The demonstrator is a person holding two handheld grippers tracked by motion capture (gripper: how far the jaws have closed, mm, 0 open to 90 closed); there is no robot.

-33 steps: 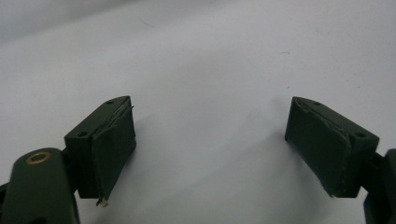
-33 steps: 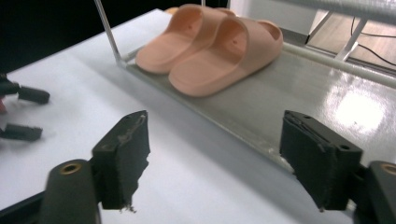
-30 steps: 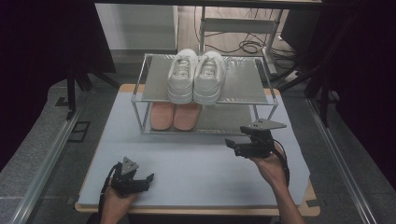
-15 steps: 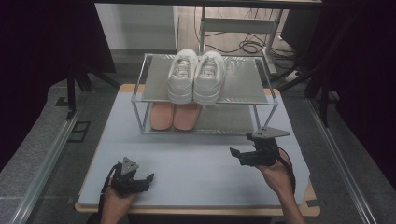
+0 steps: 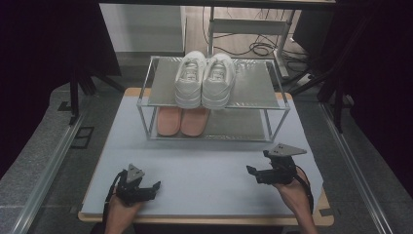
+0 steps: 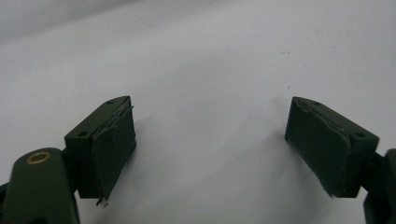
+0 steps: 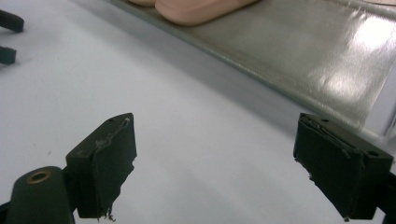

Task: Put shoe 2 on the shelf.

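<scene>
Grippers resting apart at the near edge of the white table [image 5: 209, 170]: left gripper [image 5: 152, 188] at near left, right gripper [image 5: 254, 173] at near right, both with jaws spread wide, gripping nothing. White sneakers [image 5: 204, 80] sitting atop the far metal rack [image 5: 253, 87], pink slippers [image 5: 181, 121] lying beneath.

White sneakers [image 5: 204, 80]: two
Pink slippers [image 5: 181, 120]: two
Shelf rack [image 5: 253, 90]: one
Grippers: two

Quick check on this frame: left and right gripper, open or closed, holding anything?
Left gripper: open, holding nothing, over the white table cover.
Right gripper: open, holding nothing, facing the shoe rack.
</scene>
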